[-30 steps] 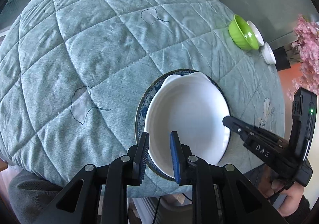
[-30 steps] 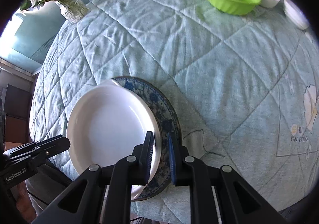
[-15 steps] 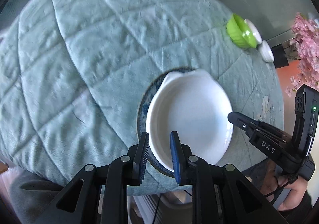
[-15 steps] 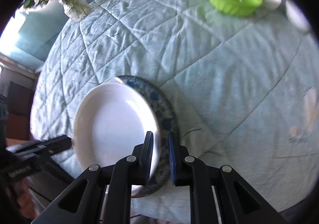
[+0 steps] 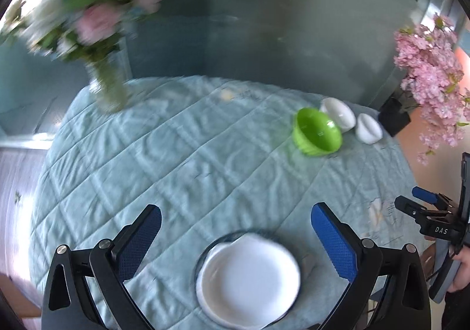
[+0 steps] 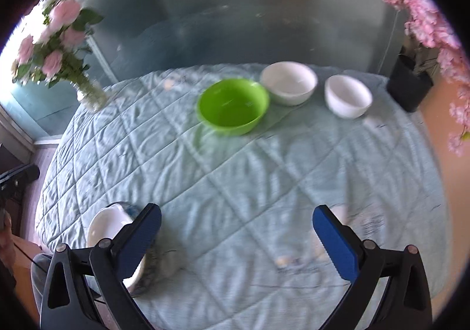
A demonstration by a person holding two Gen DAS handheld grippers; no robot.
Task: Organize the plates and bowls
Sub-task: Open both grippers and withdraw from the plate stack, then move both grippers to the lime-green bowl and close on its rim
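The only writing that can be read is "DAS", in white letters on the black body of the right gripper (image 5: 423, 206) where it pokes in at the edge of the left wrist view. The left gripper (image 5: 236, 225) has its blue jaws opening wide, and nothing is between them. The right gripper's jaws are opening wide too in its own view, and they pinch nothing. The white plate (image 5: 248, 277) lies on top of a blue patterned plate (image 5: 205, 253) near the front edge of the table (image 5: 176, 159), which has a light blue quilted cloth on it. The left wrist view shows the whole white plate low in the middle, below the gap of the jaws. The right wrist view shows only part of the white plate (image 6: 102, 227), off at the lower left and half hidden behind a jaw. The green bowl (image 6: 233, 105) and two white bowls (image 6: 289, 81) (image 6: 348, 95) sit at the far side of the table, and they look bigger and clearer in the right wrist view. A vase of pink roses (image 6: 58, 45) stands at the far left, and it is very blurry in the left wrist view. A pot of pink blossoms (image 5: 426, 71) stands off to the right, past the table. Only the left wrist view shows a hand (image 5: 458, 274) holding the right gripper.
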